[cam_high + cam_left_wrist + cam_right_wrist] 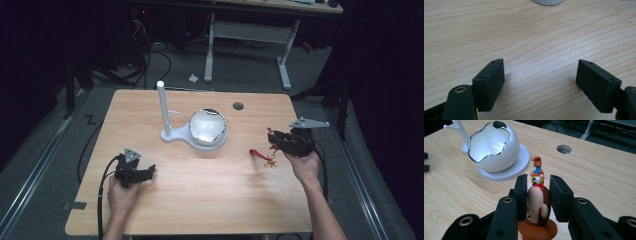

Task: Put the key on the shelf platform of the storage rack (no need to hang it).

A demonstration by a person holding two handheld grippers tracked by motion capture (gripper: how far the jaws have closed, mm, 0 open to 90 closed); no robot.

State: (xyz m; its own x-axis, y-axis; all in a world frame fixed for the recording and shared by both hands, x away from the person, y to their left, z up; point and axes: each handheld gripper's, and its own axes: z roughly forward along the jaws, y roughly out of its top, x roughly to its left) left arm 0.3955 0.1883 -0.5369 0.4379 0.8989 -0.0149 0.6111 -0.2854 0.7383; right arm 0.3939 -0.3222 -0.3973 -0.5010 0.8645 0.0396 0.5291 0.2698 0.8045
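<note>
Nearest the person, at about seven o'clock on the tabletop, the left hand rests with the left tongs released; in the left gripper view their two black jaws stand wide apart above bare wood grain, nothing between them. Across at about three o'clock, the right hand holds the right tongs clenched on a small brown figurine, gripped by its sides in the right gripper view, with a tiny character in a red scarf and brown hat perched on its head. In the high view a red strap lies on the wood just beside those tongs, toward the centre. Farther off, just beyond the centre toward twelve o'clock, a glossy white egg-shaped shell with a jagged open rim sits on a white round base, and a white post rises upright from the base's left end. Near the far edge, at about one o'clock, is a round cable hole.
</note>
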